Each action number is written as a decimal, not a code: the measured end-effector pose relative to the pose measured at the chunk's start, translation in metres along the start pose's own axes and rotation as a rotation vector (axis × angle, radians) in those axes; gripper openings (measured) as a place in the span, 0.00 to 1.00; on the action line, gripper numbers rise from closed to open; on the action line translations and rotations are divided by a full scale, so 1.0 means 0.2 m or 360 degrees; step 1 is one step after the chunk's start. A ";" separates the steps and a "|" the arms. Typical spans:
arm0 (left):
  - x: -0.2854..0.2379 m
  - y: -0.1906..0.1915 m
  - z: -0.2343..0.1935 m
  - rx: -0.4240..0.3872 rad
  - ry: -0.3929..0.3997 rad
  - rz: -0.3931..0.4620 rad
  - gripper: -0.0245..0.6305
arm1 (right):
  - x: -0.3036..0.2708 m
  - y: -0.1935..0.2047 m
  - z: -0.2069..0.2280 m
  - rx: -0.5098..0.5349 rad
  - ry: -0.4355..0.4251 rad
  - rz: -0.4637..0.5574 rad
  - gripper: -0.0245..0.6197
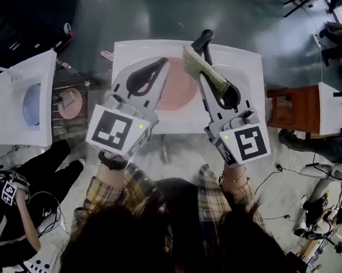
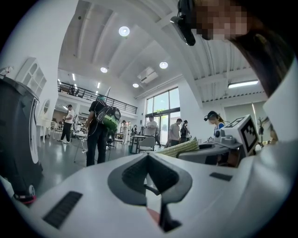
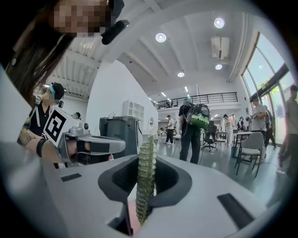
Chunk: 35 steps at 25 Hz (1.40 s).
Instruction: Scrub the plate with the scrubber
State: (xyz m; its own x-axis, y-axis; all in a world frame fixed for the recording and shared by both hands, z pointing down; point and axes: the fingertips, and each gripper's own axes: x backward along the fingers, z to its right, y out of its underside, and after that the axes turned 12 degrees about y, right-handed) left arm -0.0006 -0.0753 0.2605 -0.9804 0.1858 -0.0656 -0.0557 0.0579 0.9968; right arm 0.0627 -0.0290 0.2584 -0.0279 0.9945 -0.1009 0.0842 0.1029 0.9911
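Right gripper [image 1: 203, 54] clamping scrubber [image 1: 208, 73], pink plate [image 1: 177, 96]

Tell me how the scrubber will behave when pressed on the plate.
The scrubber is a thin sheet clamped in the right tool, so probably light and bendy. Its knobbly weave likely grips rather than slips.

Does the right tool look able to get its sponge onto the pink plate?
Probably yes: the right tool, clamped on the scrubber, hangs beside the plate, nothing visibly between them.
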 end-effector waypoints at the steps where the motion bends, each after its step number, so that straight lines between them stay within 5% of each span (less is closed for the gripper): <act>1: -0.03 -0.01 -0.02 -0.0002 -0.0007 0.0007 0.06 | -0.02 -0.01 0.02 0.0004 -0.0014 0.0000 0.15; 18: -0.29 -0.08 -0.08 -0.0017 -0.0220 0.0054 0.06 | -0.14 -0.01 0.24 0.0008 -0.0262 0.0025 0.15; 30: -0.21 0.06 -0.20 0.0056 -0.0246 -0.0044 0.06 | -0.20 0.06 0.21 -0.0034 -0.0259 -0.0019 0.15; 35: -0.22 0.27 -0.29 0.0119 -0.0211 -0.0205 0.06 | -0.24 0.15 0.20 -0.0054 -0.0251 -0.0088 0.15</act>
State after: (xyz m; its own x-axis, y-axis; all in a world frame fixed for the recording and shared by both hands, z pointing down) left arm 0.0285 -0.1364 0.3195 -0.9323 0.2995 -0.2028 -0.1600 0.1614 0.9738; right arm 0.1062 -0.0735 0.2894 0.1250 0.9783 -0.1653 0.0534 0.1597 0.9857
